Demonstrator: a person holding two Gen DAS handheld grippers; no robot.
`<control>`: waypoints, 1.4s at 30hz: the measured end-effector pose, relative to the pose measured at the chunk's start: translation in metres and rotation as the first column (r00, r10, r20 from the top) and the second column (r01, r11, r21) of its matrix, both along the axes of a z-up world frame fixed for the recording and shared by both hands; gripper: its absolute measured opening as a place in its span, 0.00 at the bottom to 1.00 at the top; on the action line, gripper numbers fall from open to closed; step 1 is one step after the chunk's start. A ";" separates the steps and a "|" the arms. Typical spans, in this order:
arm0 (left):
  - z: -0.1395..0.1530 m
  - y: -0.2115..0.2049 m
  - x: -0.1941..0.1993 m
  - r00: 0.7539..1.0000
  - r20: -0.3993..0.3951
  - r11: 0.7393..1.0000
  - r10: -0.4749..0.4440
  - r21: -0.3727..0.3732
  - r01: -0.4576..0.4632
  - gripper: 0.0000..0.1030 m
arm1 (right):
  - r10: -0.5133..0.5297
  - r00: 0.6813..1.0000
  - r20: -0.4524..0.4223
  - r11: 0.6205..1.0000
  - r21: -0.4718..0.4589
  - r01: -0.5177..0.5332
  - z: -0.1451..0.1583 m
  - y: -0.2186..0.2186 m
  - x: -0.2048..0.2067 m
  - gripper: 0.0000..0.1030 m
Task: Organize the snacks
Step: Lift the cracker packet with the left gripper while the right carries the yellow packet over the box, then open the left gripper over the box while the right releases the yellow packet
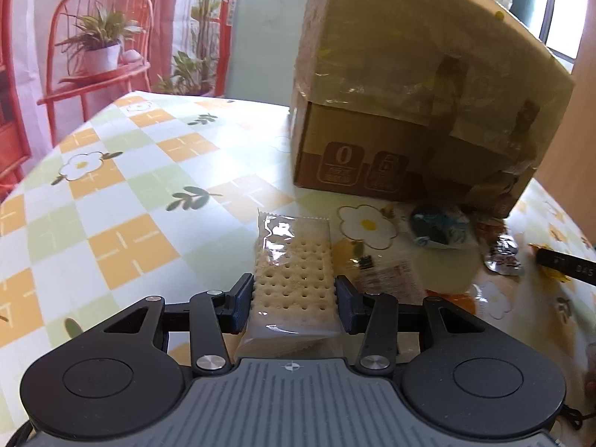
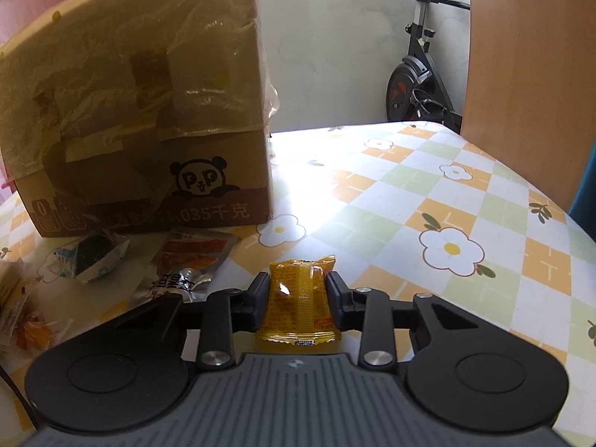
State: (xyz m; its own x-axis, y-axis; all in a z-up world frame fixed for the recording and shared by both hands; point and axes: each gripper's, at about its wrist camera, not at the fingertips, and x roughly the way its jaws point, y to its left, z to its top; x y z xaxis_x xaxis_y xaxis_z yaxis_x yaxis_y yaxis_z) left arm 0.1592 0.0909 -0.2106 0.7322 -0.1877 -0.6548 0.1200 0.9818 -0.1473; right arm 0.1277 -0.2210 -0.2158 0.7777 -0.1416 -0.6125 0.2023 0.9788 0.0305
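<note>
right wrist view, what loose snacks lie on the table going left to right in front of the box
orange candy wrapper → blue-and-white packet → red-orange pouch → yellow packet, gripped in the right tongs. All lie in front of the cardboard box.

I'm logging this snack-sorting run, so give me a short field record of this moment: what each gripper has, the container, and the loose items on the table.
left gripper: shut on cracker packet, clear wrapper
right gripper: shut on yellow snack packet
container: taped cardboard box, panda logo, standing on table
surface: floral checked tablecloth
loose items by box: blue-and-white wrapped snack, orange-and-silver pouch
box contents: cannot tell
</note>
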 end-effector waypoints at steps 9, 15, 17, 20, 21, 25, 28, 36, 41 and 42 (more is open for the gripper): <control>0.008 -0.008 -0.008 0.999 0.044 1.000 -0.015 -0.015 0.015 0.47 | 0.029 0.999 0.033 1.000 -0.003 -0.029 0.001 0.003 -0.004 0.34; 0.040 -0.008 -0.012 0.992 0.122 1.000 -0.026 -0.006 0.027 0.47 | 0.024 0.997 0.078 1.000 0.004 -0.025 0.009 0.003 -0.012 0.34; 0.061 -0.009 -0.012 0.985 0.169 0.999 -0.043 -0.017 0.046 0.47 | 0.032 0.996 0.088 0.999 0.012 -0.033 0.018 0.003 -0.014 0.34; 0.098 -0.017 -0.008 0.961 0.267 0.996 -0.080 -0.012 0.086 0.47 | 0.065 0.984 0.164 0.998 -0.002 -0.065 0.049 0.007 -0.014 0.34; 0.111 -0.021 -0.007 0.949 0.300 0.995 -0.095 -0.009 0.102 0.47 | 0.079 0.976 0.200 0.997 -0.009 -0.079 0.062 0.009 -0.014 0.34; 0.155 -0.040 0.004 0.902 0.408 0.987 -0.142 -0.007 0.159 0.47 | 0.148 0.923 0.354 0.989 -0.043 -0.141 0.119 0.020 -0.008 0.34; 0.179 -0.055 0.023 0.884 0.440 0.983 -0.157 -0.015 0.183 0.47 | 0.198 0.884 0.423 0.980 -0.069 -0.186 0.151 0.029 0.005 0.34; 0.200 -0.074 0.085 0.897 0.425 0.992 -0.125 0.033 0.123 0.47 | 0.278 0.853 0.442 0.958 -0.064 -0.279 0.182 0.051 0.075 0.34; 0.193 -0.063 0.112 0.920 0.369 0.991 -0.132 0.035 0.128 0.47 | 0.311 0.867 0.390 0.947 -0.050 -0.318 0.175 0.072 0.124 0.34; 0.193 -0.062 0.114 0.919 0.370 0.990 -0.139 0.031 0.137 0.47 | 0.315 0.871 0.376 0.945 -0.045 -0.323 0.173 0.074 0.132 0.34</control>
State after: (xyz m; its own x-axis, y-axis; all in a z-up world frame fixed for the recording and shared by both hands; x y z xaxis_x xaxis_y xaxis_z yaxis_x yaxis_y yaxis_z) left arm 0.2727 0.0290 -0.0180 0.8895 -0.3017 -0.3431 0.2991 0.9522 -0.0618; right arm 0.2599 -0.1469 -0.0431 0.9497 0.1616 -0.2683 -0.1508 0.9867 0.0604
